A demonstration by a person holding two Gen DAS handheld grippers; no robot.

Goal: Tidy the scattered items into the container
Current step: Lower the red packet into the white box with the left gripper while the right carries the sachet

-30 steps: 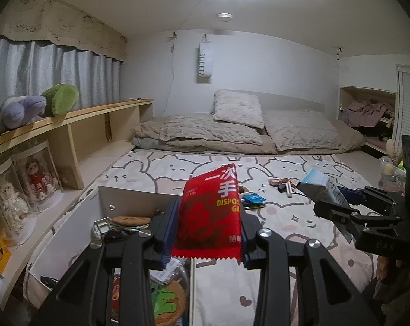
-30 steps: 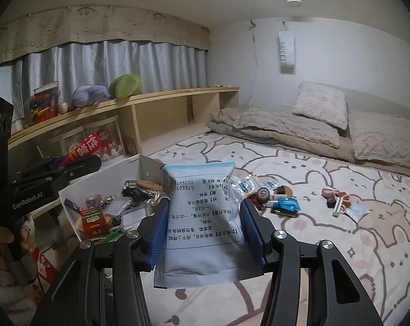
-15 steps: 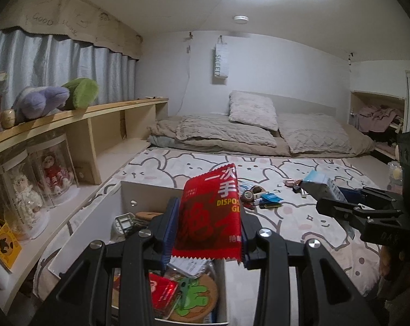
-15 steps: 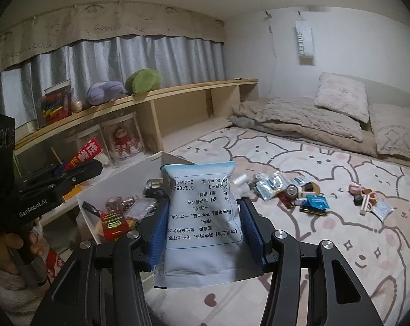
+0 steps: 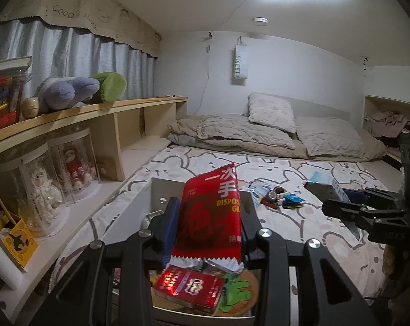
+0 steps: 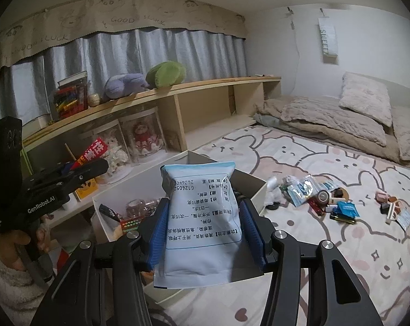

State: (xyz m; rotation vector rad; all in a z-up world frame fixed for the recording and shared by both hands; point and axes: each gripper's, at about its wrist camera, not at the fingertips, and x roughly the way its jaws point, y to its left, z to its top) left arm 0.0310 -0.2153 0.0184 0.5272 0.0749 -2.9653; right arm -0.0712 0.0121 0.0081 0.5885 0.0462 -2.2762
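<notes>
The left claw [image 5: 209,225] is squeezed tight on a red packet [image 5: 210,217] and tips a little down. The right claw [image 6: 202,225] grips a pale blue pouch [image 6: 202,217] — also tipped down. A hand [image 6: 15,244] holds the left claw's handle.

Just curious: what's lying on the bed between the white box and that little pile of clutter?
In the right wrist view, only bare sheet separates the box from the pile.
</notes>
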